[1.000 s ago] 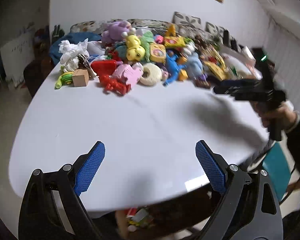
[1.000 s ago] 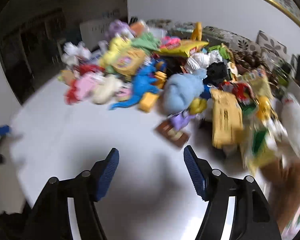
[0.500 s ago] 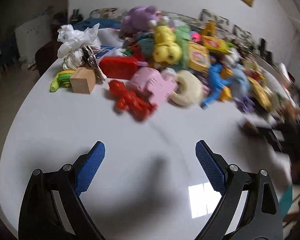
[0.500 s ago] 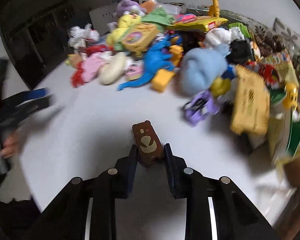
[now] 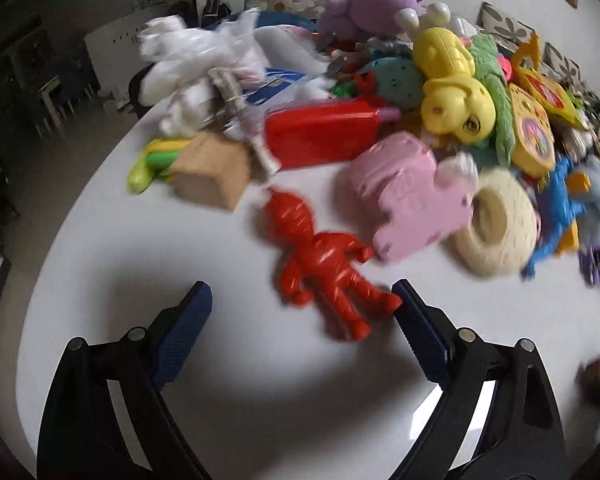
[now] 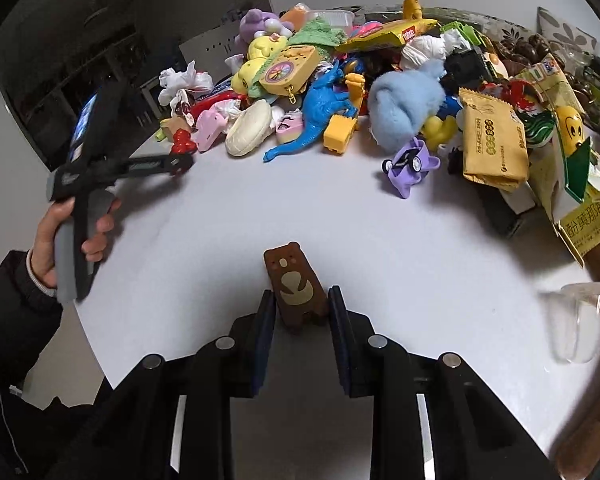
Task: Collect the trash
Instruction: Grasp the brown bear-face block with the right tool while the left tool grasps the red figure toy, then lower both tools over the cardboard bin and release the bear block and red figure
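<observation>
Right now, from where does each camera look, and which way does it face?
Left wrist: sits on the left gripper, angled down at the red figure on the white table; its open jaws show.
Right wrist: sits on the right gripper, angled down, jaws shut on a brown bear block; the left hand shows.
Shared: table, red figure, pink toy, blue dinosaur.

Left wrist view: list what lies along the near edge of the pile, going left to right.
Green and yellow toy → cardboard box → red figure → pink toy → cream ring → blue dinosaur.
</observation>
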### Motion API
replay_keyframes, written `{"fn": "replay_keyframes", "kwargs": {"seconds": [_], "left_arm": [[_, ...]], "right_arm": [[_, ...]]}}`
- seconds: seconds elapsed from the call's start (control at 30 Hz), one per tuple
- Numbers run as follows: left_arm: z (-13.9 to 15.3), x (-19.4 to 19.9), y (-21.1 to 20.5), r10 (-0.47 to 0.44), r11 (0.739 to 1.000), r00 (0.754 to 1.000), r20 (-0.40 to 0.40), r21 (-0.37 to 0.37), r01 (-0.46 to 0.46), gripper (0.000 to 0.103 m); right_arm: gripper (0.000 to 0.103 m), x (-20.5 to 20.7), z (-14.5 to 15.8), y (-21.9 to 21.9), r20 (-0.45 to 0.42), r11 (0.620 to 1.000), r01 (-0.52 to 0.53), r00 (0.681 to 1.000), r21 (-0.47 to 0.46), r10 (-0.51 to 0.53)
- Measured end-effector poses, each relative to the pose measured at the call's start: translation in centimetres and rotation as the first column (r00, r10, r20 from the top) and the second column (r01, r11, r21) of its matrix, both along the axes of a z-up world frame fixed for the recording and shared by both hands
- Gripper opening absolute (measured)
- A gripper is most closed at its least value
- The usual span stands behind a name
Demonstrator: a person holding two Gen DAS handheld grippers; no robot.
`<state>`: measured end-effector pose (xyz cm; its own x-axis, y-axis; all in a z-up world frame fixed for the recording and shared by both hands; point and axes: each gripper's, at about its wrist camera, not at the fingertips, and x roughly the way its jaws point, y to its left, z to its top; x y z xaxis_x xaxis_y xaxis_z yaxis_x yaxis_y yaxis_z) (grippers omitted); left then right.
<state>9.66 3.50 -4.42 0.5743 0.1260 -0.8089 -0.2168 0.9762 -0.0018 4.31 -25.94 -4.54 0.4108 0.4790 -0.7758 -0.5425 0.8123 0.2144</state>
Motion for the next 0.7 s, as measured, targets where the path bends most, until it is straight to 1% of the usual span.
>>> {"fn": "replay_keyframes", "kwargs": {"seconds": [0.13,0.23,0.3,0.4,0.47,0.5,0.53,0.57,0.6,0.63,0.7], "left_arm": [[-0.1,-2.6,1.8,0.006,1.000,1.000,0.009,0.010,-0.006,0.089],[0.0,-2.6,2.4,0.019,1.000,1.000,0.016,-0.005,-0.019,0.089],[0.0,-1.7,2.3,-0.007,1.000,1.000,0.025,-0.021,0.008,0.089],[-0.1,0.4,1.3,-0.051,0.998,0.999,0.006,0.019,0.051,0.089],[-0.3,1.5,1.3,-0.070,0.998,0.997,0.011,-0.002,0.070,0.090],[-0.3,2.0,1.4,-0.070,0.998,0.997,0.010,0.000,0.070,0.089],[-0.3,2.3,1.5,-0.074,0.997,0.997,0.012,-0.001,0.074,0.085],[-0.2,2.3,1.5,-0.076,0.997,0.997,0.023,0.002,0.076,0.062],[0.1,2.1,1.5,-0.095,0.995,0.995,0.040,0.006,0.095,0.045],[0.2,2.0,1.4,-0.109,0.994,0.993,0.033,0.001,0.109,0.046],[0.5,0.9,1.9,-0.107,0.993,0.993,0.046,-0.051,0.109,0.046]], "right_arm": [[0.027,-0.3,0.0,-0.1,0.004,1.000,-0.004,1.000,-0.001,0.004],[0.027,-0.2,-0.1,-0.1,0.002,1.000,0.001,1.000,0.001,-0.001],[0.027,-0.2,-0.1,0.0,0.000,1.000,0.008,1.000,0.000,-0.008],[0.027,-0.4,0.0,0.1,-0.001,1.000,0.007,1.000,-0.010,-0.007],[0.027,-0.4,0.0,0.2,-0.004,1.000,0.005,1.000,-0.013,-0.006],[0.027,-0.4,0.0,0.2,-0.004,1.000,0.005,1.000,-0.014,-0.005],[0.027,-0.4,0.0,0.2,-0.005,1.000,0.006,1.000,-0.015,-0.006],[0.027,-0.4,0.0,0.2,-0.009,1.000,0.009,1.000,-0.014,-0.010],[0.027,-0.4,0.0,0.2,-0.012,1.000,0.013,1.000,-0.014,-0.013],[0.027,-0.4,0.0,0.3,-0.013,1.000,0.015,1.000,-0.015,-0.015],[0.027,-0.4,0.0,0.3,-0.013,1.000,0.024,1.000,-0.019,-0.024]]}}
